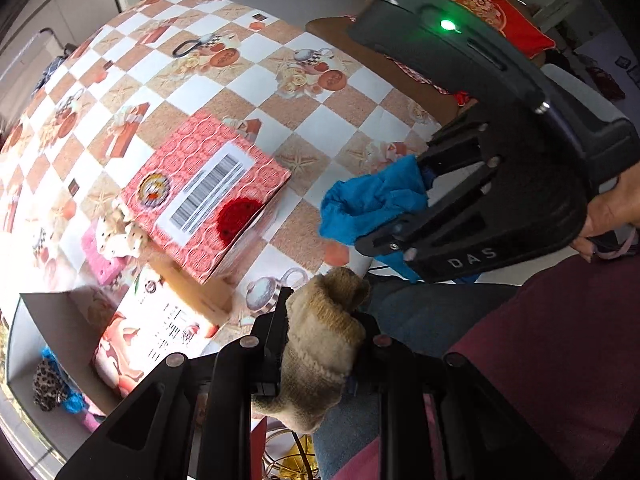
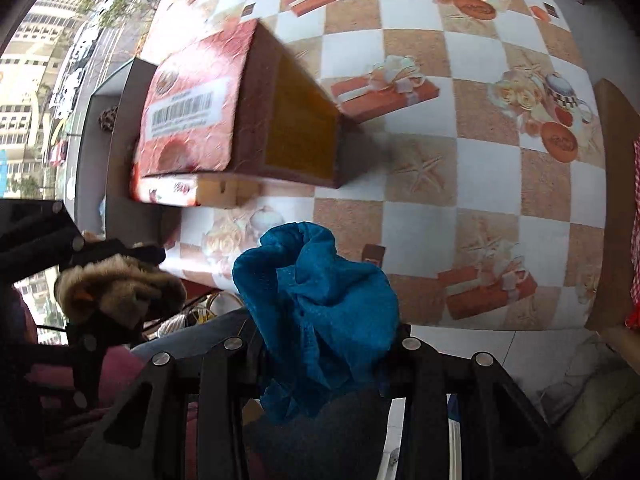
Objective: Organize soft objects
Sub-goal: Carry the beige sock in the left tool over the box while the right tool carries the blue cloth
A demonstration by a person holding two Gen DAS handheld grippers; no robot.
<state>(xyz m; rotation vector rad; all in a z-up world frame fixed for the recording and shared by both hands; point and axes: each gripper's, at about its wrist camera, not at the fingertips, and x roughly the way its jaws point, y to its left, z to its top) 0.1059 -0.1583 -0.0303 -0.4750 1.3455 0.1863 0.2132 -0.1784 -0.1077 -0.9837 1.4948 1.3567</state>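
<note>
My left gripper [image 1: 322, 320] is shut on a beige knitted sock [image 1: 320, 344] and holds it off the near edge of the table; it also shows in the right wrist view [image 2: 120, 284]. My right gripper [image 2: 320, 320] is shut on a crumpled blue cloth [image 2: 316, 300], held just off the table's near edge. In the left wrist view the right gripper [image 1: 404, 204] and the blue cloth [image 1: 372, 200] are at the right. A grey open box [image 1: 44, 344] at the lower left holds a leopard-print item [image 1: 48, 386] and blue fabric.
A red patterned carton [image 1: 204, 192] with a barcode label lies on the checkered tablecloth [image 1: 320, 120]; it also shows in the right wrist view [image 2: 240, 112]. A small plush toy [image 1: 120, 236] and a pink item lie beside it. A hair band [image 1: 188, 46] lies far back. A red cushion [image 1: 480, 4] sits on a chair.
</note>
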